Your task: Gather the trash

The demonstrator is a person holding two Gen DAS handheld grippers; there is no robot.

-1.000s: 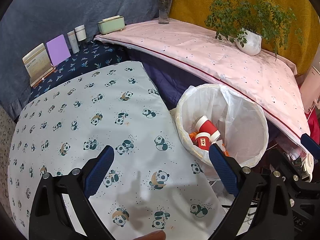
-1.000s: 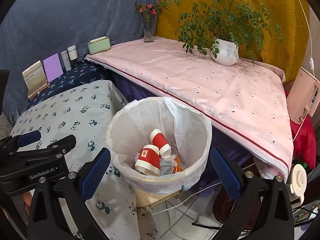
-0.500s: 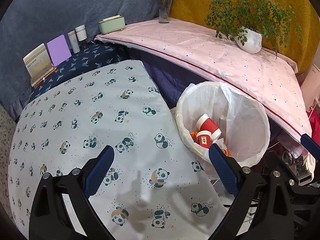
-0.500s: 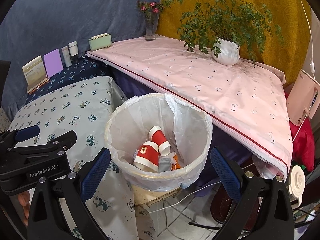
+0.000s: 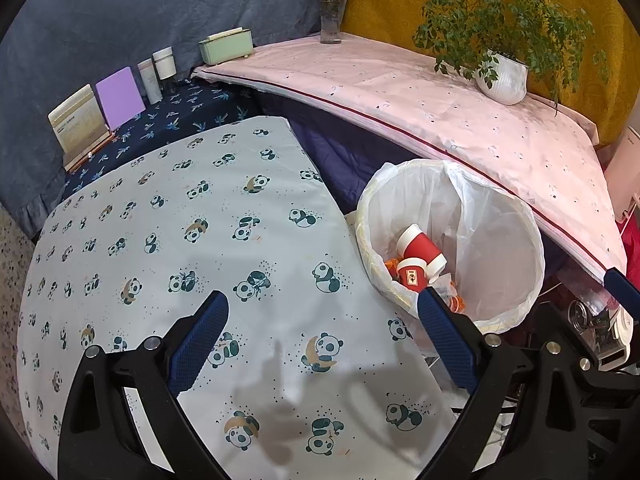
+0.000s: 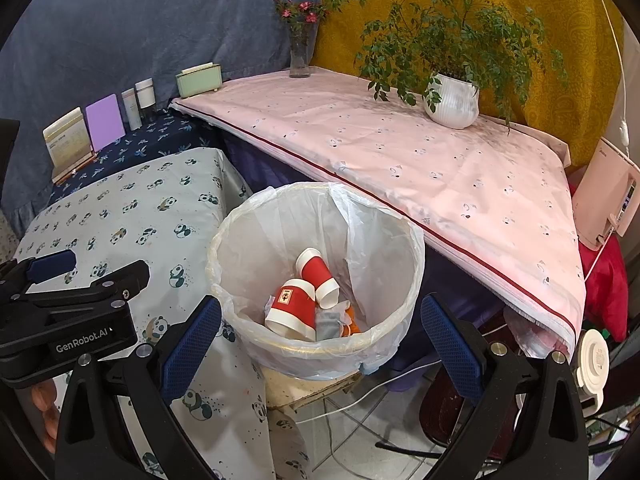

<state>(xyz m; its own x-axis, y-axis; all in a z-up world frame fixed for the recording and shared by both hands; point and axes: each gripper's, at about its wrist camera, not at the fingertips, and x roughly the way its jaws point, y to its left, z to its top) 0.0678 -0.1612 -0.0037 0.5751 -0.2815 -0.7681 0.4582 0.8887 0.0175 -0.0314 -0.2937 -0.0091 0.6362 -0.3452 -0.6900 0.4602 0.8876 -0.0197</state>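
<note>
A trash bin lined with a white bag point(image 5: 500, 240) point(image 6: 384, 248) stands beside the panda-print table point(image 5: 180, 240) point(image 6: 132, 216). Inside lie two red paper cups point(image 5: 420, 258) point(image 6: 304, 300) with crumpled grey and orange scraps. My left gripper point(image 5: 324, 332) is open and empty above the panda cloth, left of the bin. My right gripper point(image 6: 320, 332) is open and empty, hovering over the bin's near rim. The left gripper's body also shows in the right wrist view point(image 6: 68, 312).
A pink-clothed table point(image 6: 400, 148) carries a potted plant point(image 6: 452, 100), a flower vase point(image 6: 300, 52) and a green box point(image 6: 200, 78). Cards and bottles point(image 5: 120, 96) stand on the dark blue cloth. Cables and a white device point(image 6: 592, 364) lie on the floor at right.
Both grippers have drawn back slightly from the bin and stay open; the bin's contents are unchanged.
</note>
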